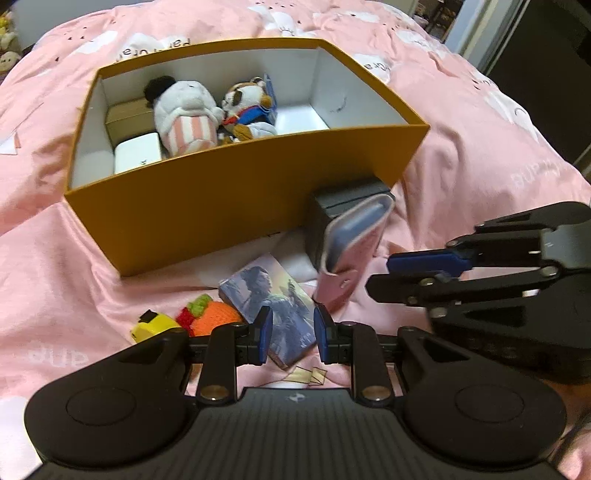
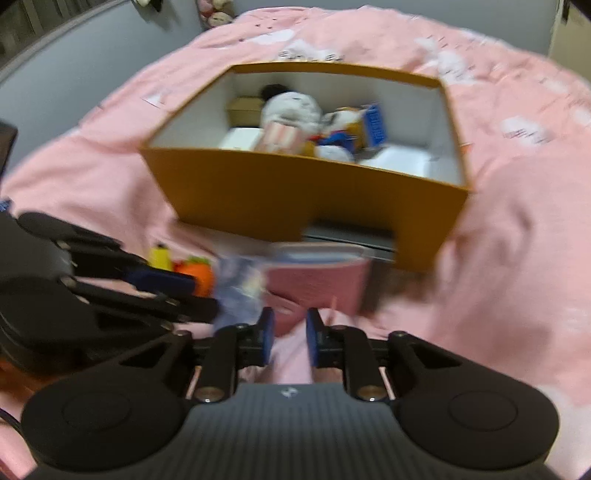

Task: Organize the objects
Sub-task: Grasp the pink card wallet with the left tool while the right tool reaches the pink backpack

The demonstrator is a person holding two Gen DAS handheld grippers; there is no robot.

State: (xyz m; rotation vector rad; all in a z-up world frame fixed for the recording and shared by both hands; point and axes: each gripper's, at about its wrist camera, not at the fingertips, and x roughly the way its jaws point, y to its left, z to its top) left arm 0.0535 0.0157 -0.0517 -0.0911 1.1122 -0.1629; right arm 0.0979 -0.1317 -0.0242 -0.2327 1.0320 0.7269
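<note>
An orange box (image 1: 207,206) with a white inside stands on the pink bed and holds a pink-striped plush (image 1: 184,114), a panda-like plush (image 1: 243,107), a white box (image 1: 136,153) and a brown box (image 1: 127,118). In front of it lie a picture card box (image 1: 277,299), a pink case (image 1: 351,247) leaning on a dark grey box (image 1: 332,206), an orange knitted toy (image 1: 212,317) and a yellow tape measure (image 1: 151,326). My left gripper (image 1: 293,334) is open above the picture card box. My right gripper (image 2: 290,334) is open and empty just before the pink case (image 2: 317,284); this view is blurred.
The pink bedspread (image 1: 461,155) has white prints and folds. The orange box (image 2: 295,199) fills the middle of the right wrist view. Plush toys (image 2: 218,14) sit beyond the bed's far edge. A dark wardrobe (image 1: 554,74) stands at the right.
</note>
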